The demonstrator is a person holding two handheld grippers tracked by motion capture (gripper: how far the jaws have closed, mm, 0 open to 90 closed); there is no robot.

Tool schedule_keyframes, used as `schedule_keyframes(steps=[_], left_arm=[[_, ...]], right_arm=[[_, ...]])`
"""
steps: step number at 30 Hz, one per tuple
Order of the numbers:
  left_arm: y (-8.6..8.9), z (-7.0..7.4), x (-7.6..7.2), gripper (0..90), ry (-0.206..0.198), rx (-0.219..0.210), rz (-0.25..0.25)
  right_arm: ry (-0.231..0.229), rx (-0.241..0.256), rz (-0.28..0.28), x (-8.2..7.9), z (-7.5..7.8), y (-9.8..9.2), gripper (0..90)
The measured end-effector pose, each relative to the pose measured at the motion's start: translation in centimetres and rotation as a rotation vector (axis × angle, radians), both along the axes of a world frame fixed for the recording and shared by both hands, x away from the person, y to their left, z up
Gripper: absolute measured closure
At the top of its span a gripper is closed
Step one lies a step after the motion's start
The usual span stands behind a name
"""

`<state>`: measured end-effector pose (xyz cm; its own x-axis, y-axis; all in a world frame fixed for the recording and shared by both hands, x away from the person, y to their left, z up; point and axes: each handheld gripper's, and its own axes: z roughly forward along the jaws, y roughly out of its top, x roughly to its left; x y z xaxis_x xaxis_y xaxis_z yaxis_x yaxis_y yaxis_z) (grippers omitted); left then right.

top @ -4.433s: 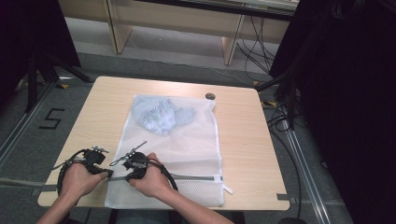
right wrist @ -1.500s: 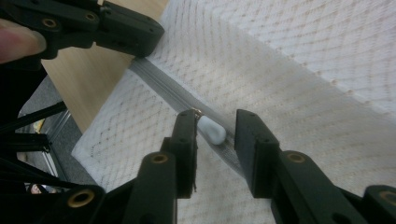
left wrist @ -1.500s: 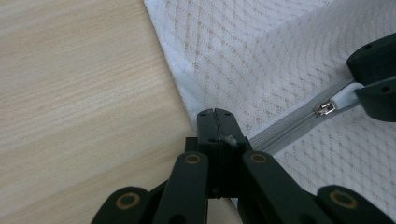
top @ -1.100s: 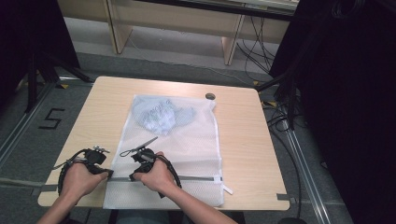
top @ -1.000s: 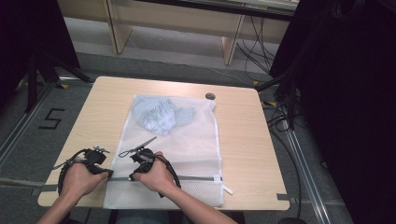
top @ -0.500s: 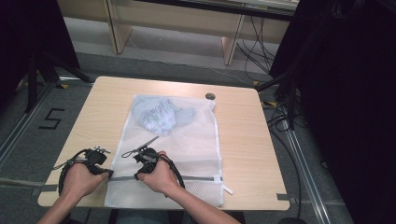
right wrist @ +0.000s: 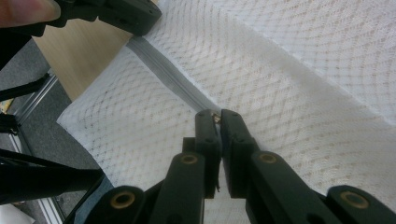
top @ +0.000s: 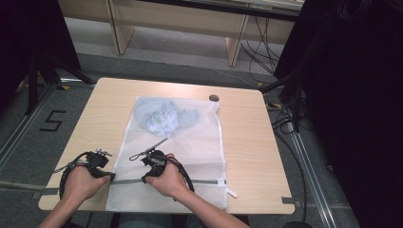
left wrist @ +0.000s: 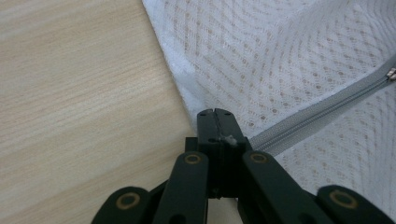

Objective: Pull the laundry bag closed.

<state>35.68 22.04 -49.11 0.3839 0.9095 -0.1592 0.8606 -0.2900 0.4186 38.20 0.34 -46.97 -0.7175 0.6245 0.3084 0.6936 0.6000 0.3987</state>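
Zipper pull has travelled right with the right gripper, clamped on it. Left gripper pins the mesh bag edge shut-jawed, so zipping is progressing.

The high view was evenly lit from above, dim and dark toward 3 o'clock. Both gripper views were soft, blurred at 6 o'clock.

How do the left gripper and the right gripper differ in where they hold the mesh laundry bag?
The left gripper is clamped at the edge of the mesh laundry bag, on the end of the grey zipper; the right gripper sits farther along the zipper, over the bag's middle, pinching a small metal piece, probably the pull. The left's fingers are fully shut; the right's show a thin gap. Both grip along the zipper.
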Motion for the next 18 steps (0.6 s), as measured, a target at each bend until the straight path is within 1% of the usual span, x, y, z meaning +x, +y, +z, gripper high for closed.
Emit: schedule_keyframes(steps=[1,3,4,7,8,9,10,11,12,13,14,15,16,17,18], left_arm=[[0.0,0.0,0.0,90.0,0.001,0.001,0.000],[-0.1,-0.1,0.0,90.0,-0.004,-0.011,0.017],[0.1,0.0,0.0,90.0,0.002,-0.007,-0.001],[0.1,0.0,0.0,90.0,0.004,0.000,-0.002],[-0.1,-0.1,0.0,90.0,-0.007,-0.001,0.015],[0.0,0.0,0.0,90.0,0.001,0.002,-0.002],[-0.1,-0.1,0.0,90.0,-0.008,-0.008,0.019],[0.0,0.0,0.0,90.0,0.002,-0.002,0.001],[0.0,0.0,0.0,90.0,0.001,-0.003,0.001],[-0.1,0.0,0.0,90.0,-0.002,-0.008,0.010],[0.1,0.0,0.0,90.0,0.003,0.000,-0.007],[0.1,0.0,0.0,90.0,0.004,0.000,-0.007],[0.1,0.0,0.0,90.0,0.003,0.000,-0.003],[0.0,0.0,0.0,90.0,0.004,0.000,0.000],[0.1,0.0,0.0,90.0,0.000,-0.004,-0.009]], right_arm=[[0.017,-0.004,-0.015,-0.1,0.1,0.0,87.0],[0.019,-0.005,-0.010,-0.1,0.1,-0.1,87.0],[0.016,-0.005,-0.011,-0.1,0.2,-0.2,87.0],[0.010,-0.001,-0.013,-0.1,0.3,-0.5,87.0],[0.009,-0.003,-0.015,-0.1,0.3,-0.6,87.0],[0.015,-0.002,-0.018,-0.2,0.4,-0.7,87.0],[0.009,-0.003,-0.017,-0.2,0.4,-0.8,87.0],[0.010,-0.002,-0.019,-0.2,0.5,-1.0,87.0],[0.010,-0.002,-0.019,-0.2,0.5,-1.0,87.0],[0.002,0.001,-0.014,-0.2,0.5,-1.0,87.0],[-0.012,0.004,-0.002,-0.1,0.4,-1.2,87.0],[-0.005,0.003,-0.009,-0.2,0.5,-1.3,87.0],[-0.008,0.004,-0.014,-0.2,0.5,-1.3,87.0],[-0.017,0.008,-0.007,-0.2,0.5,-1.4,87.0],[-0.018,0.006,-0.006,-0.2,0.6,-1.6,87.0]])
